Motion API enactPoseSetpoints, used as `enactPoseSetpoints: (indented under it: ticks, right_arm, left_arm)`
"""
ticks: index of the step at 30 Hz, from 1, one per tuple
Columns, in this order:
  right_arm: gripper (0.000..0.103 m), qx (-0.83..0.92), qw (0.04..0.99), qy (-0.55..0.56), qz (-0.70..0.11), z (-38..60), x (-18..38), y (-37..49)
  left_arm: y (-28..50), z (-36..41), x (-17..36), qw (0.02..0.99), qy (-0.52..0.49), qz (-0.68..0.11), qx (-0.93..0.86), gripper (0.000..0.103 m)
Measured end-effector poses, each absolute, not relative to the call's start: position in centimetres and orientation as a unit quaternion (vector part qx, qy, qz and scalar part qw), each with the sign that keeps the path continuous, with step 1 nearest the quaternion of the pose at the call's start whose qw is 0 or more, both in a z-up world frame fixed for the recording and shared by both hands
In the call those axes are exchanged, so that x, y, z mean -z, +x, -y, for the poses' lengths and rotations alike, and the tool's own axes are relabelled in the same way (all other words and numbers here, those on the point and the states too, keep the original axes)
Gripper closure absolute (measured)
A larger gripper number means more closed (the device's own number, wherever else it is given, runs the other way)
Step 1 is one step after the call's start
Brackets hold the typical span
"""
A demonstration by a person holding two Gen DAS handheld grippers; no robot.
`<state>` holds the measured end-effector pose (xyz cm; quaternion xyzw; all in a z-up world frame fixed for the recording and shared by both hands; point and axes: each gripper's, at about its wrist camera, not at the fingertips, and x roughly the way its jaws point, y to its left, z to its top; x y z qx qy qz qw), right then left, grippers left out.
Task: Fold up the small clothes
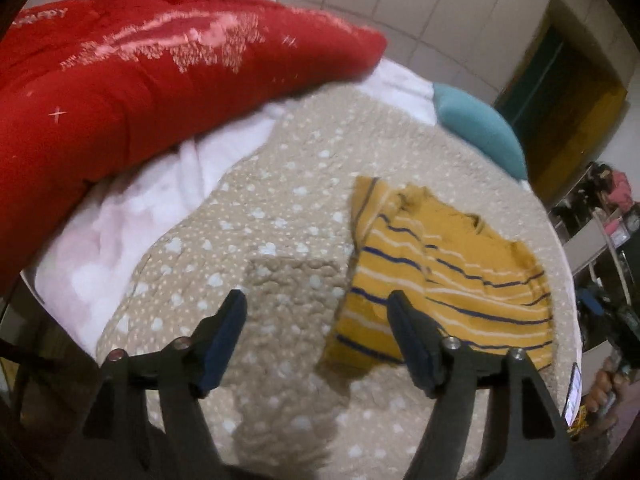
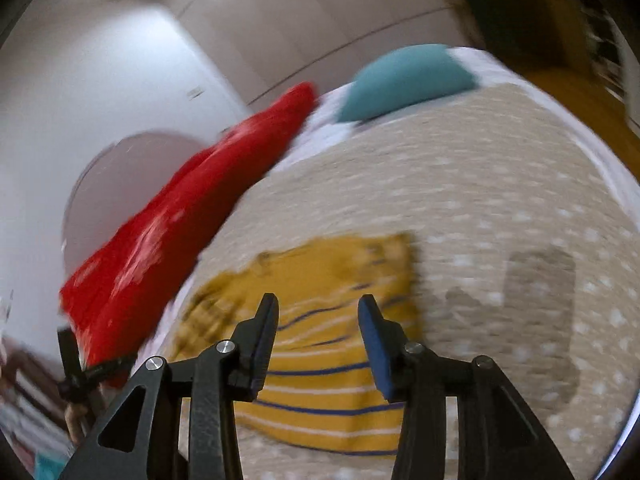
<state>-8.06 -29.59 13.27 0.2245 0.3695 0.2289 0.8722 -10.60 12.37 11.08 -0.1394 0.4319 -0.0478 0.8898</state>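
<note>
A small yellow garment with navy and white stripes (image 1: 448, 276) lies flat on the beige dotted bedspread (image 1: 280, 208). In the left wrist view it is to the right of my left gripper (image 1: 316, 300), which is open and empty above the spread, its right finger over the garment's left edge. In the right wrist view the garment (image 2: 320, 360) lies right under my right gripper (image 2: 318, 304), which is open and empty above it. The right view is blurred by motion.
A big red quilt (image 1: 140, 76) lies along the bed's far left side over a white sheet (image 1: 132, 220). A teal pillow (image 1: 480, 128) sits at the bed's far end. The bed edge runs along the right, with furniture and clutter (image 1: 608, 240) beyond.
</note>
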Motion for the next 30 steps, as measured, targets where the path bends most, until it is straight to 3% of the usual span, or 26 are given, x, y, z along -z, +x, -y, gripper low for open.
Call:
enactPoseSetpoints:
  ticks: [7, 9, 10, 11, 14, 18, 23, 30]
  right_arm:
    - [0.057, -0.213, 0.844, 0.213, -0.444, 23.6, -6.2, -3.1]
    - [0.066, -0.147, 0.846, 0.214, -0.466, 25.7, -4.1, -2.2]
    - [0.086, -0.138, 0.84, 0.238, -0.468, 27.1, -3.3, -2.0]
    - [0.095, -0.137, 0.829, 0.274, -0.468, 28.5, -2.7, -2.1]
    - [0.093, -0.125, 0.83, 0.296, -0.456, 29.9, -3.9, -3.3]
    - [0.077, -0.128, 0.86, 0.221, -0.442, 28.0, -7.0, -4.2]
    - [0.074, -0.154, 0.867, 0.185, -0.437, 25.6, -7.8, -2.6]
    - [0.075, -0.09, 0.843, 0.212, -0.486, 27.8, -2.9, 4.4]
  left_arm:
    - [-9.5, -6.3, -9.9, 0.884, -0.116, -0.439, 0.107, 0.028]
    - [-8.3, -5.0, -10.1, 0.883, -0.11, -0.44, 0.116, 0.028]
    - [-7.2, -4.3, -10.1, 0.881, -0.11, -0.442, 0.128, 0.028]
    - [-6.4, -3.9, -9.9, 0.879, -0.109, -0.444, 0.135, 0.028]
    - [-2.2, -2.5, -8.7, 0.874, -0.103, -0.456, 0.133, 0.028]
    - [4.1, -1.8, -5.8, 0.863, -0.094, -0.485, 0.102, 0.028]
    - [9.0, -5.1, -0.7, 0.821, -0.16, -0.544, 0.06, 0.025]
    - [8.4, -7.6, -1.6, 0.823, -0.194, -0.529, 0.077, 0.025]
